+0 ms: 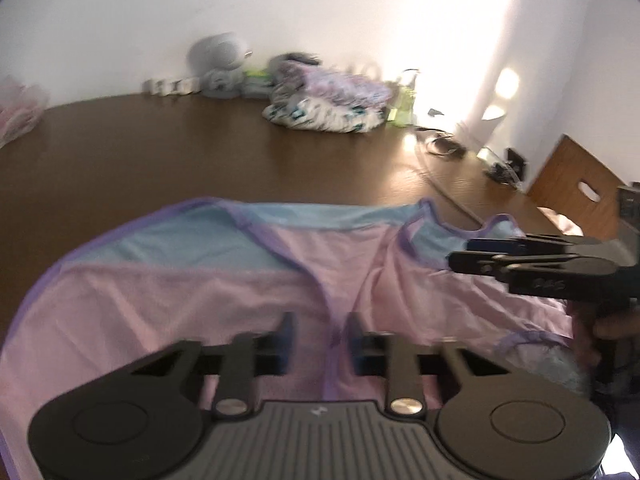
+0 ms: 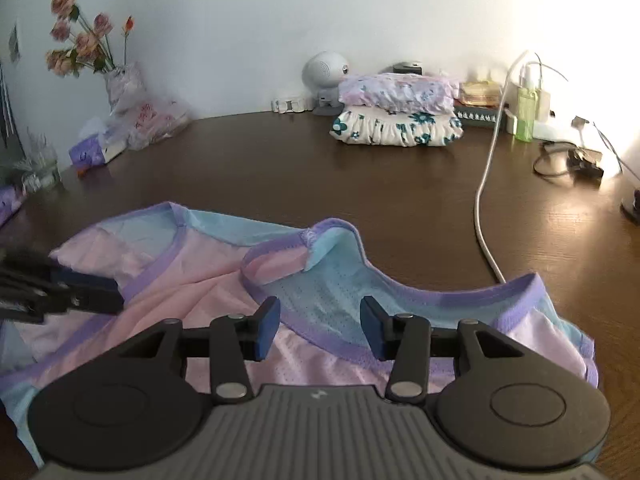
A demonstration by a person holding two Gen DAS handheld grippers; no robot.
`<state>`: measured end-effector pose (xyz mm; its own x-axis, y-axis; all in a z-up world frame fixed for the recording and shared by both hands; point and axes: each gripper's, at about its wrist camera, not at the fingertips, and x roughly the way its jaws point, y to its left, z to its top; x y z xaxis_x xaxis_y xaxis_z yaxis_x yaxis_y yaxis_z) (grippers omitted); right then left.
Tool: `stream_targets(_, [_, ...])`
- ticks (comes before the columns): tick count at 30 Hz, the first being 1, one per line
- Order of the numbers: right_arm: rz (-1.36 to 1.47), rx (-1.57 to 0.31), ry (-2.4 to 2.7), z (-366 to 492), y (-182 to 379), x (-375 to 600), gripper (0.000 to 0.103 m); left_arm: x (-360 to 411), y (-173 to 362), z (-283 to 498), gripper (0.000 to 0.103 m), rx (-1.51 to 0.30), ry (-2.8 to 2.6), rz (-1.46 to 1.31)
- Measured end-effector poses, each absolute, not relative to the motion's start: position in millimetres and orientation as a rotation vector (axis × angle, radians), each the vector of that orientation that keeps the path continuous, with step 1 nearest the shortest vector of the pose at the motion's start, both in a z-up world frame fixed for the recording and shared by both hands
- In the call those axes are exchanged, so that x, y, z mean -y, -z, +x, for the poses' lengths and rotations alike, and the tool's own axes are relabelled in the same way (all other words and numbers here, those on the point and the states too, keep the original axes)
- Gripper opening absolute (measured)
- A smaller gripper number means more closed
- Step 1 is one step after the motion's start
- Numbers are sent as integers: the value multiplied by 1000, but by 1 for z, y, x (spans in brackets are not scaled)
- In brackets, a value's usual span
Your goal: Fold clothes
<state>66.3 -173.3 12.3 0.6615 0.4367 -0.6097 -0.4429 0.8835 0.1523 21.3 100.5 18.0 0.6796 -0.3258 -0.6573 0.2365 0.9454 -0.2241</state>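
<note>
A sleeveless top [image 1: 200,280] in pink and light blue mesh with purple trim lies spread on the brown table [image 1: 200,152]. My left gripper [image 1: 320,336] hovers low over its pink part with a narrow gap between the fingers. A purple seam runs through that gap, and the pads do not seem to press on it. The view is blurred. In the right wrist view the top [image 2: 200,276] shows its neckline and armhole. My right gripper [image 2: 320,328] stands open just above the blue mesh by the trim. Each gripper shows side-on in the other's view: right [image 1: 460,254], left [image 2: 104,296].
A stack of folded floral clothes [image 2: 400,112] sits at the back by the wall, beside a round grey gadget [image 2: 326,68]. A white cable [image 2: 482,216] crosses the table on the right, near a green bottle [image 2: 526,108]. Flowers in a vase [image 2: 120,84] and a tissue pack [image 2: 92,152] stand back left.
</note>
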Motion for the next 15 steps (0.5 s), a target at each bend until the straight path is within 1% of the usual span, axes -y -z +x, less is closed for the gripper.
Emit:
stream_targets(1, [-19,-701,-512,65,-12,172,39,-101,-14,19,14,-756,300,-135])
stream_targets(2, [-30,-714,-525,64,-11,171,29,-102,-13,15,13,-741,291,-144])
stream_targets(3, [-58,-705,-509,60,-12,169,12,-102,-12,12,11,-729,284,-149])
stream_targets(4, [-83,-697,-493,57,-13,168,4,-103,-12,9,10,-718,276,-155])
stream_targets(5, [-70,-685,-474,54,-16,171,4,-105,-10,7,9,-708,267,-168])
stream_targets(8, [8,-648,-436,46,-29,187,4,-106,-5,5,8,-681,254,-183])
stream_targets(10, [39,-630,-396,45,-31,197,8,-100,-5,3,9,-660,245,-139])
stream_targets(12, [65,-606,-353,38,-31,204,25,-97,-5,1,9,-651,237,-115])
stream_targets(13, [77,-609,-366,32,-30,205,29,-97,-5,1,9,-653,229,-118])
stream_targets(14, [98,-617,-395,24,-29,205,36,-98,-6,1,9,-655,222,-122])
stream_targets(15, [117,-630,-429,14,-27,204,37,-98,-7,0,10,-657,214,-125])
